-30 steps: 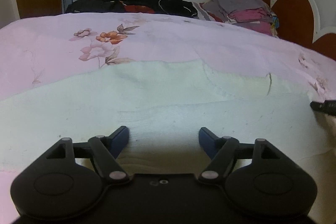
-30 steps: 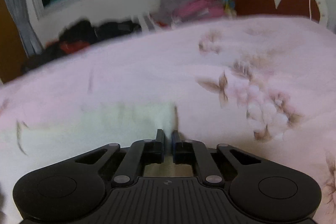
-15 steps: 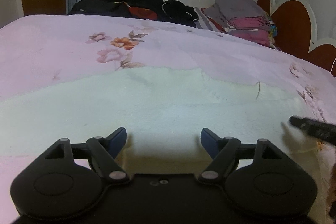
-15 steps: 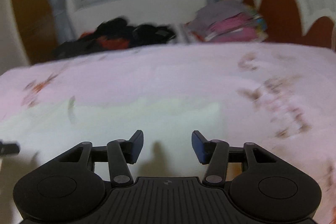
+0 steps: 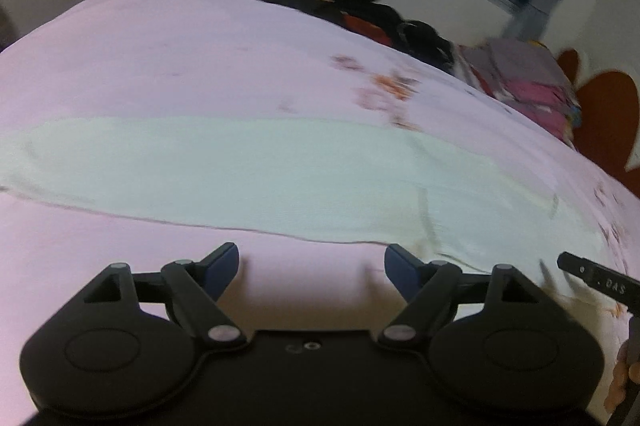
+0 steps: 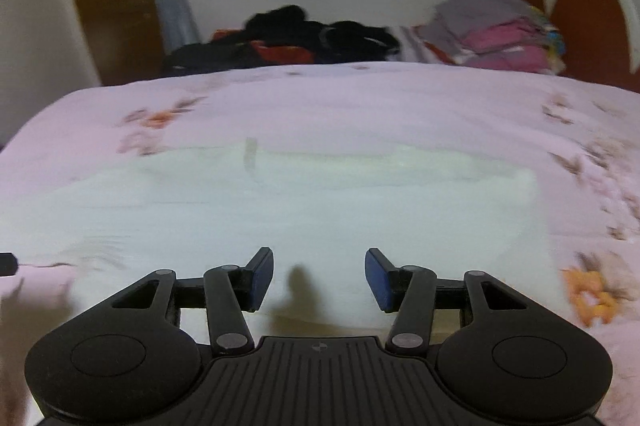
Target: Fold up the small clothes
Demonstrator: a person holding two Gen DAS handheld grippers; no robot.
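left wrist view, left gripper [image 5: 311,262]: fingers spread wide with nothing between them, hovering over bare pink bedsheet [image 5: 180,66]. Looks like it's let go so the cloth can settle flat.

left wrist view, garment: the pale cream garment [image 5: 280,182] lies as a long flat band across the middle of the frame, its near hem just past the fingertips toward 12 o'clock. Nothing touching it.

left wrist view, other tool: the right gripper [image 5: 596,280] pokes in at 3 o'clock, only a finger tip showing, can't tell its state from here.

right wrist view, right gripper: the same tool seen from its own camera [image 6: 319,278], jaws released and parted, nothing pinched, directly above the cream cloth.

right wrist view, garment: fills the centre, near edge under the fingers, right edge square at 2 o'clock. Probably laid out this way so the next fold lines up.

right wrist view, background: dark clothes pile [image 6: 288,42] at 12 o'clock, folded stack [image 6: 496,30] at 1 o'clock, kept well away from the working area.
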